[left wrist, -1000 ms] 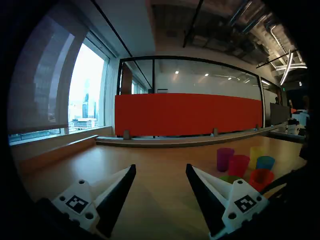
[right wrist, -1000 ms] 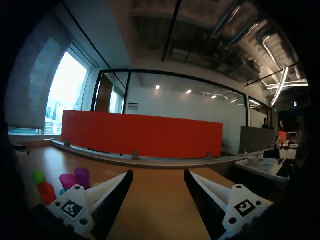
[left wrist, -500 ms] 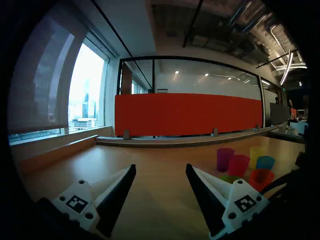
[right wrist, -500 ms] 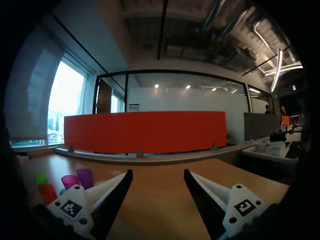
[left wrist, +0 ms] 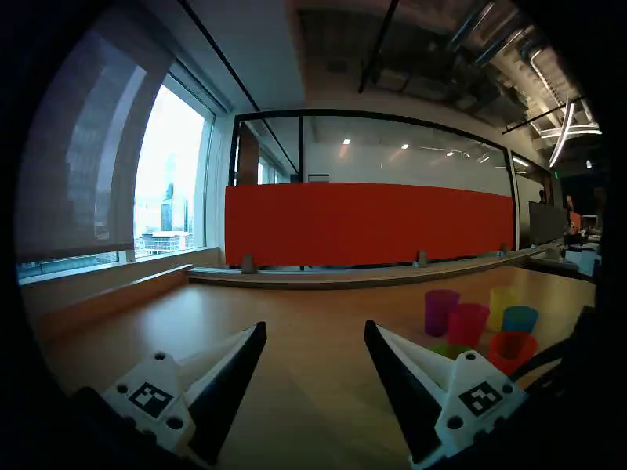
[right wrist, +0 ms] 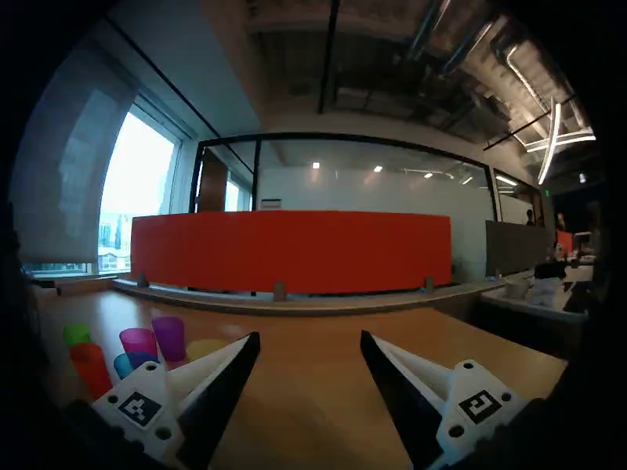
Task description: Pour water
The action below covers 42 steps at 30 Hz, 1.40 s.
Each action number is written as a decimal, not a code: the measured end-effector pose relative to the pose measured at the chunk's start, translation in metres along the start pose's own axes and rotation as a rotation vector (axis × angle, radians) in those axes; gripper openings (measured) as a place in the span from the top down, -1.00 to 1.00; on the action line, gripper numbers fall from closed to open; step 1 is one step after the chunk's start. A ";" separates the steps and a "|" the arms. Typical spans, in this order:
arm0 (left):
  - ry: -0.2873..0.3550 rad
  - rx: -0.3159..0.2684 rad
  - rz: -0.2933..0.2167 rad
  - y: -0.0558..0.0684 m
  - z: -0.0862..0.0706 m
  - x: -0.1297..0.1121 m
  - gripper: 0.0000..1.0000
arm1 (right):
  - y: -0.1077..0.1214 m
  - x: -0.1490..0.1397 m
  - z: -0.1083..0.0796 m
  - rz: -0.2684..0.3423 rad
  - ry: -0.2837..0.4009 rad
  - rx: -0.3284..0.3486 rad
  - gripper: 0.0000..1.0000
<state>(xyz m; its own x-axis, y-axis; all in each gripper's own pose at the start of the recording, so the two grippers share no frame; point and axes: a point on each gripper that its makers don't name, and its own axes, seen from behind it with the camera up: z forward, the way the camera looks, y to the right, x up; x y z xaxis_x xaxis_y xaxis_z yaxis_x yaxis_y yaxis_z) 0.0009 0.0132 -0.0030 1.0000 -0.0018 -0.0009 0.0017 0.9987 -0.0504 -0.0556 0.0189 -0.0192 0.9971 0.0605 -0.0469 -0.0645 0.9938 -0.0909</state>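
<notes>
Wooden table (left wrist: 313,305) before a red partition (left wrist: 368,223): cups (left wrist: 469,323) tightly clustered at lower right of the left gripper view, left gripper (left wrist: 314,324) and right gripper (right wrist: 309,334) both wide open, empty; reaching one cup could topple neighbours.

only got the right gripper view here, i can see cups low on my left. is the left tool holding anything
observer: no, the left tool is open over bare table, nothing in it
operator: where are the cups from it
observer: off to its right, past its right finger; the purple cup is closest to its centre line
operator: is the yellow one standing
observer: yes, the yellow cup stands upright at the back of the group, next to the blue cup
</notes>
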 end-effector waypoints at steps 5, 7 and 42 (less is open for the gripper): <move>0.000 0.000 0.001 0.001 0.000 0.000 -0.85 | 0.001 -0.008 0.002 0.013 -0.014 -0.004 -0.98; 0.000 0.000 0.001 0.001 0.001 0.000 -0.85 | 0.001 -0.010 0.003 0.016 -0.020 -0.005 -0.98; 0.000 0.000 0.001 0.001 0.000 0.000 -0.85 | -0.008 -0.017 0.005 0.002 -0.053 0.003 -0.98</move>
<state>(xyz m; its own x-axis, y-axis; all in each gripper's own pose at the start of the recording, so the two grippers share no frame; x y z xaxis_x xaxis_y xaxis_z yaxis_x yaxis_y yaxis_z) 0.0012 0.0138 -0.0028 1.0000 -0.0009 -0.0007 0.0008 0.9987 -0.0504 -0.0719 0.0104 -0.0131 0.9977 0.0674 0.0060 -0.0666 0.9939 -0.0879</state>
